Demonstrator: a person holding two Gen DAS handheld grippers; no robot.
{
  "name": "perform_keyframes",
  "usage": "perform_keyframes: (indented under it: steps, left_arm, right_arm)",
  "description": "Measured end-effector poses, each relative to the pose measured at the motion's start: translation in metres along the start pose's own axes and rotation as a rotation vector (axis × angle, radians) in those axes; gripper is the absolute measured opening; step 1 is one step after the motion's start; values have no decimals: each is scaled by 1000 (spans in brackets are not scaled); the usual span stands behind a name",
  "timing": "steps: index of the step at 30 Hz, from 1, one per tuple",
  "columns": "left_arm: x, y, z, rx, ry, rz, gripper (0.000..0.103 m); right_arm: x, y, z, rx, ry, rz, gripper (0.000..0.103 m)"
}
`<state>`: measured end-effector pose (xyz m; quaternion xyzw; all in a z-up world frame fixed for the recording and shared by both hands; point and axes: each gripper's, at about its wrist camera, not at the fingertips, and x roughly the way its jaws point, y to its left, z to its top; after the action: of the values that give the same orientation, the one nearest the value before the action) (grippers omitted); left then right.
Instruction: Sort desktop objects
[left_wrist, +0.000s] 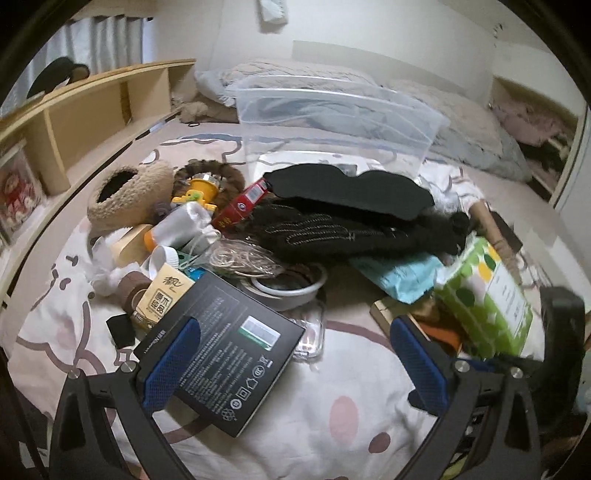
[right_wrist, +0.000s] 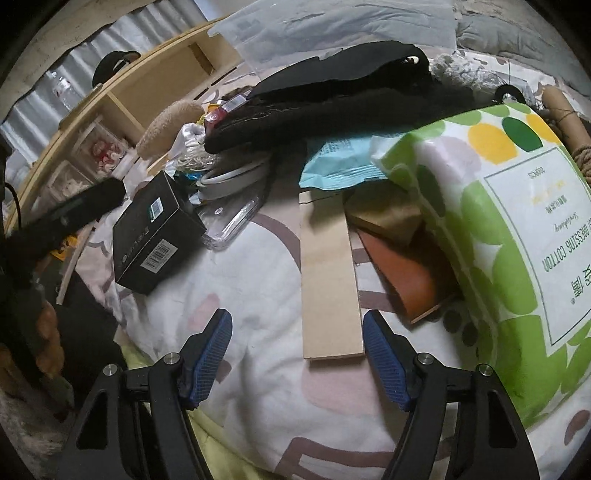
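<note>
A pile of small objects lies on a patterned bedsheet (left_wrist: 332, 406). My left gripper (left_wrist: 295, 322) is open wide above the sheet. Its left finger (left_wrist: 171, 363) lies at the edge of a flat black box (left_wrist: 229, 350), and its right finger (left_wrist: 419, 363) stands far from the box. My right gripper (right_wrist: 297, 315) is open low over the sheet. A pale flat board (right_wrist: 330, 288) lies between its fingers, close to the right finger (right_wrist: 384, 362) and apart from the left one. A green spotted cotton pack (right_wrist: 498, 240) sits just to the right.
A clear plastic bin (left_wrist: 332, 118) stands behind the pile. Black gloves (left_wrist: 351, 221), a blue packet (left_wrist: 399, 277), a white tape roll (left_wrist: 291, 295), a red box (left_wrist: 240, 206) and a fluffy slipper (left_wrist: 125, 195) crowd the middle. A wooden shelf (left_wrist: 85, 110) runs along the left.
</note>
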<state>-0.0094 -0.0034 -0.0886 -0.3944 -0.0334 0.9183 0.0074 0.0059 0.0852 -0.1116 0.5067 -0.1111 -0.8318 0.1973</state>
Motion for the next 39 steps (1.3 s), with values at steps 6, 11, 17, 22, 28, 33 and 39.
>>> perform_keyframes:
  steps: [6,11,17,22,28,33,39]
  left_arm:
    - [0,1,0,2,-7,-1,103]
    - [-2,-2,0,26,-25,8,103]
    - [-2,-6,-1,37,-36,-7,103]
    - [2,-16,-6,59,-34,-41,103]
    - [11,-38,-14,117,-22,-74,103]
    - [16,-55,-24,166,1,-101,103]
    - [24,-64,-30,177,39,-129,103]
  right_arm:
    - [7,22,0,-54,10,81,75]
    - [3,34,0,-108,19,90,74]
    - [-52,8,13,-105,-141,-5,75]
    - [-88,-29,31,-51,-249,-106,89]
    - [-95,-65,44,-86,-229,-222,91]
    - [-79,-82,42,-103,-145,-231,91]
    - [-63,-95,35,-84,-77,-217,92]
